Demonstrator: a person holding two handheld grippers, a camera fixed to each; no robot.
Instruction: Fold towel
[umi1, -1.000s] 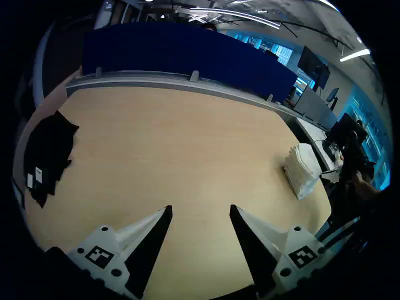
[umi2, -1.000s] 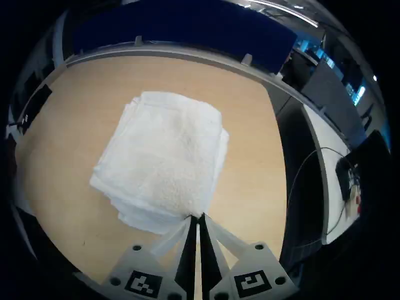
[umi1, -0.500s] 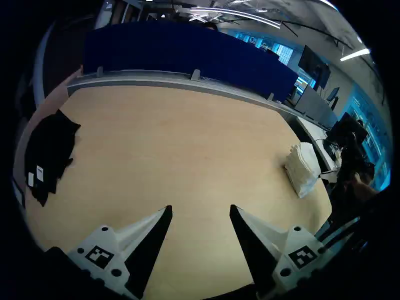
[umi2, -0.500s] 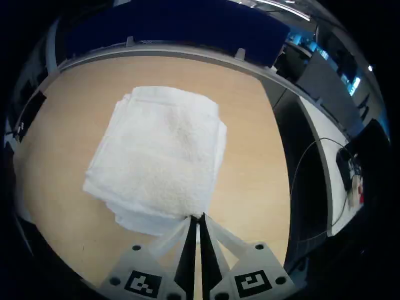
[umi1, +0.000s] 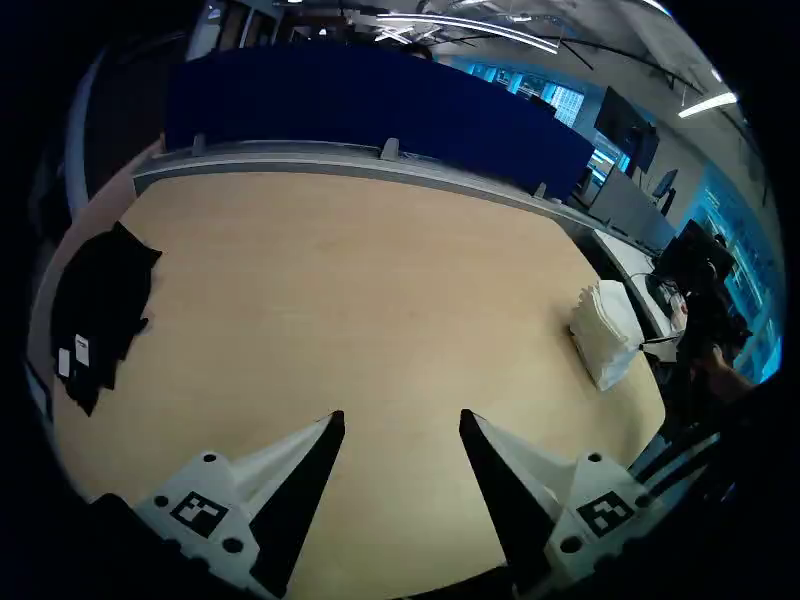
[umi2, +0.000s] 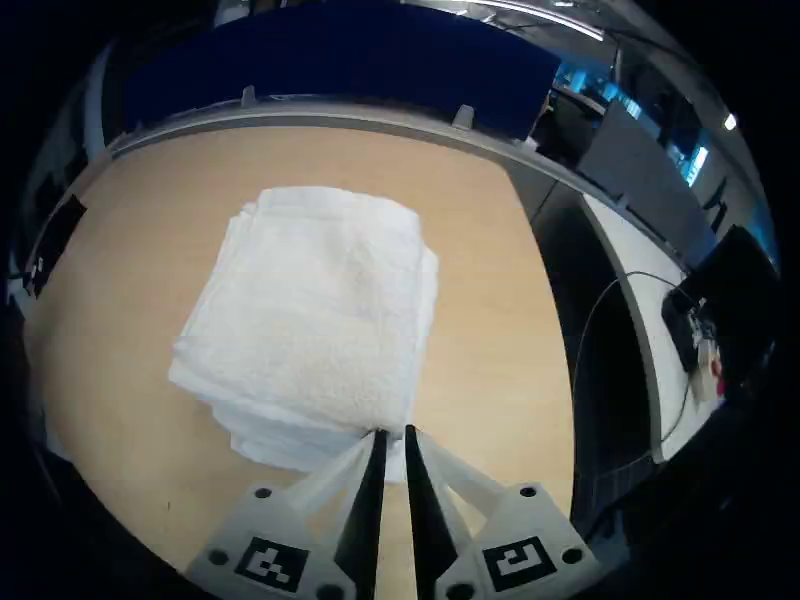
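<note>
Lying folded on the counter (umi2: 490, 300), white towel (umi2: 310, 300); right gripper (umi2: 394, 432) jaws a narrow slit at its near edge; left gripper (umi1: 400, 414) jaws wide, far off.

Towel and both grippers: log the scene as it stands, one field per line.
towel: white, folded into a thick stack of layers, lying flat
table: light wood, carries the towel
right gripper: at the towel's near edge, fingers parted by a narrow gap
left gripper: open wide over the table, well away from the towel
black cloth: crumpled, near the table's edge
blue partition: along the table's back edge
fold: looks finished
</note>
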